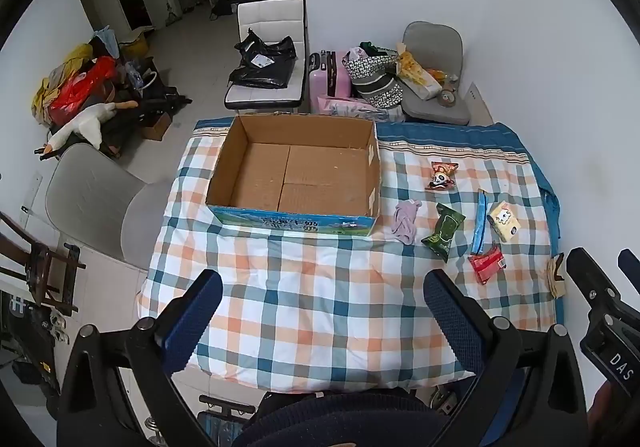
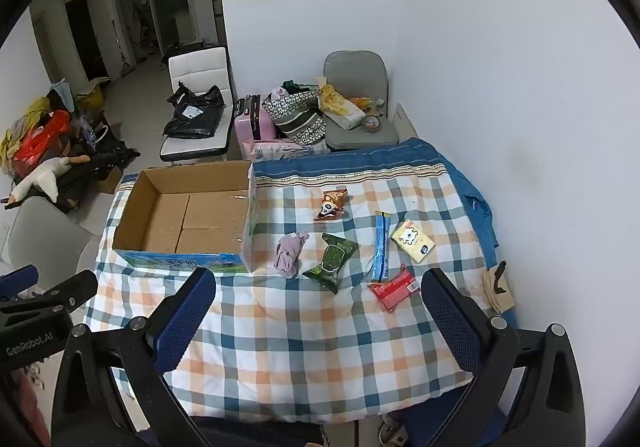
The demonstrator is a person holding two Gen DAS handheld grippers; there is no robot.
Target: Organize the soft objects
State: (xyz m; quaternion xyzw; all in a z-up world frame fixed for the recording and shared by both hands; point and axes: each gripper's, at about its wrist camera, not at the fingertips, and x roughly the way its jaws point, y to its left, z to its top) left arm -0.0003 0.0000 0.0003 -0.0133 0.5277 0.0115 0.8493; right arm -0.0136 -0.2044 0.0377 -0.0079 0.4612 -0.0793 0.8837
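An open, empty cardboard box (image 1: 296,171) (image 2: 188,219) stands on the checked cloth at the far left. To its right lie a crumpled lilac cloth (image 1: 405,220) (image 2: 290,252), a green packet (image 1: 443,231) (image 2: 331,261), a panda snack packet (image 1: 441,176) (image 2: 331,204), a blue strip packet (image 1: 480,223) (image 2: 381,247), a yellow tissue pack (image 1: 505,221) (image 2: 413,240) and a red packet (image 1: 487,262) (image 2: 395,287). My left gripper (image 1: 322,305) and right gripper (image 2: 316,303) are both open and empty, held above the near part of the cloth.
The table (image 1: 280,307) stands against a white wall on the right. A beige item (image 2: 498,289) lies at its right edge. Grey chairs (image 1: 96,203) (image 1: 434,67), a white chair with black bags (image 1: 266,59), a pink suitcase (image 1: 330,75) and floor clutter surround it.
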